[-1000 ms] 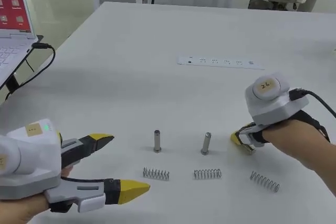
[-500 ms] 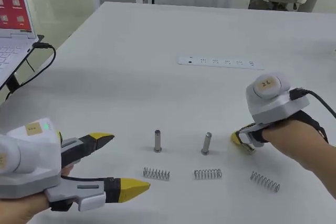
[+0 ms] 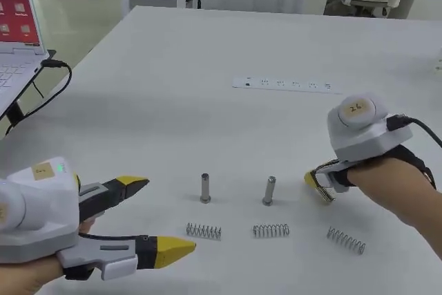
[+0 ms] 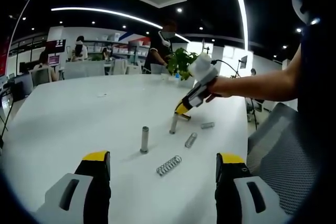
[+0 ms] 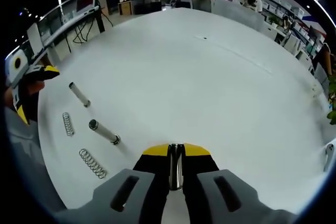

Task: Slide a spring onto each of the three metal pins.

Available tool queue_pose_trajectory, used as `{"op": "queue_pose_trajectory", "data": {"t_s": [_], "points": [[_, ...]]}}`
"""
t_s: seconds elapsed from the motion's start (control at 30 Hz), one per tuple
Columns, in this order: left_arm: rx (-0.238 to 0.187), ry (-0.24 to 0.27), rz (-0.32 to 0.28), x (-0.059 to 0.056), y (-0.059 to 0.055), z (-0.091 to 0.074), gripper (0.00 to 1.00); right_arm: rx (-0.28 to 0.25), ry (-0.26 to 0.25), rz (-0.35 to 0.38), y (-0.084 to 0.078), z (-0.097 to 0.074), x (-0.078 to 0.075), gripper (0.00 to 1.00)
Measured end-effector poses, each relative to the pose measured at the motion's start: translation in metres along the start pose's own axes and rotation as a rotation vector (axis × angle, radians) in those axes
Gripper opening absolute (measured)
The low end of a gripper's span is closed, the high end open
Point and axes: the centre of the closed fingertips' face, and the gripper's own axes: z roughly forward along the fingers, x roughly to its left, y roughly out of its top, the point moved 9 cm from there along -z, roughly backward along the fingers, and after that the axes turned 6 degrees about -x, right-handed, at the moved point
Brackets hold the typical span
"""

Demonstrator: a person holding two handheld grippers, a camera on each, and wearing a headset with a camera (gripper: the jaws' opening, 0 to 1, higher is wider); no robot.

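Observation:
Two metal pins stand upright on the white table: the left pin (image 3: 205, 188) (image 4: 144, 140) (image 5: 79, 94) and the middle pin (image 3: 268, 190) (image 4: 173, 124) (image 5: 104, 131). Three springs lie in a row in front of them: the left spring (image 3: 204, 231) (image 4: 169, 164), the middle spring (image 3: 271, 230) (image 4: 190, 140) and the right spring (image 3: 345, 240) (image 4: 207, 125). My right gripper (image 3: 319, 186) (image 5: 176, 148) rests tip-down on the table right of the middle pin, shut on a third pin (image 5: 175, 169). My left gripper (image 3: 157, 215) (image 4: 163, 161) hovers open, left of the left spring.
A white power strip (image 3: 286, 85) lies farther back on the table. An open laptop (image 3: 14, 32) with a black cable (image 3: 52, 81) sits off the left edge. People sit at desks in the background of both gripper views.

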Motion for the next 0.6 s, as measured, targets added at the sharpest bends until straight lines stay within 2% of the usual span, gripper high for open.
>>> {"op": "queue_pose_trajectory", "data": {"t_s": [0.6], "points": [[0.002,-0.008,0.011,-0.003,0.002,0.000,0.79,-0.043,-0.014,0.015,-0.001,-0.022,0.001,0.05]]}}
